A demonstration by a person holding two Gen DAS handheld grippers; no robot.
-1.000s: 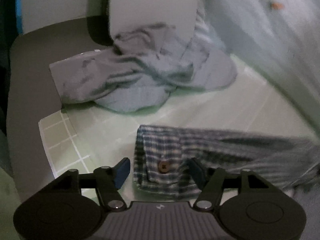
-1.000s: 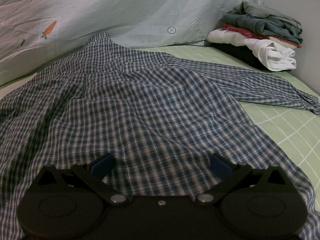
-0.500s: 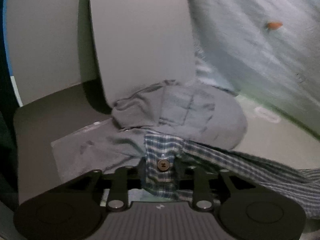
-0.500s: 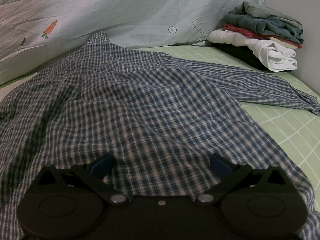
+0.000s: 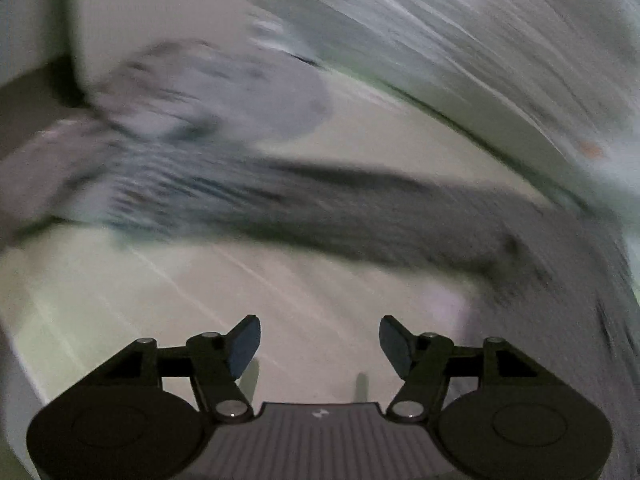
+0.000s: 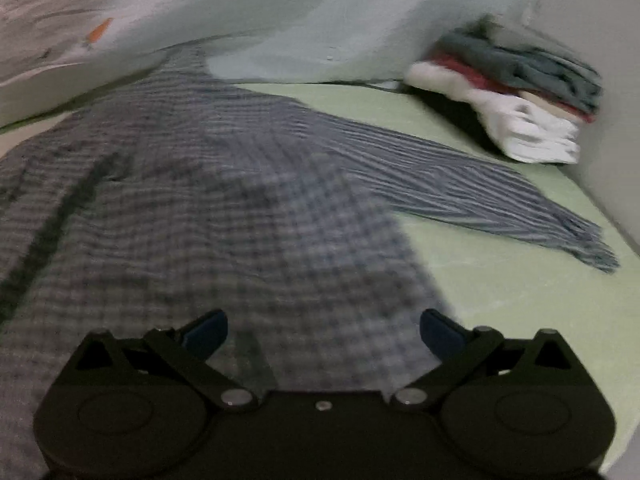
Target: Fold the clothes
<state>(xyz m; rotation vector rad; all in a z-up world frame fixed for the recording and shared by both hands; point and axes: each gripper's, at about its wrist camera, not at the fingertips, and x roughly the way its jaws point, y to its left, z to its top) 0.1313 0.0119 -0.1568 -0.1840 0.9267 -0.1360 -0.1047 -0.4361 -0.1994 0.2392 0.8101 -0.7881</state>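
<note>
A blue-and-white checked shirt (image 6: pixel 248 200) lies spread on the green checked bed sheet (image 6: pixel 520 288), one sleeve (image 6: pixel 480 196) stretched toward the right. In the blurred left wrist view its other sleeve (image 5: pixel 320 208) stretches across the sheet, well beyond my left gripper (image 5: pixel 319 346). That gripper's jaws are opening, with only bare sheet between them. My right gripper (image 6: pixel 323 330) stands open low over the shirt's body, its blue pads apart and not pressing the cloth.
A heap of grey clothes (image 5: pixel 224 92) lies at the far left by a pale wall. A stack of folded clothes (image 6: pixel 520 96) sits in the far right corner. A light quilt with a carrot print (image 6: pixel 280 12) runs along the back.
My left gripper was shut on the buttoned cuff half a second ago; now the cuff is out and the jaws stand apart, drawn back from it. The right gripper has shifted over the shirt, staying open.
</note>
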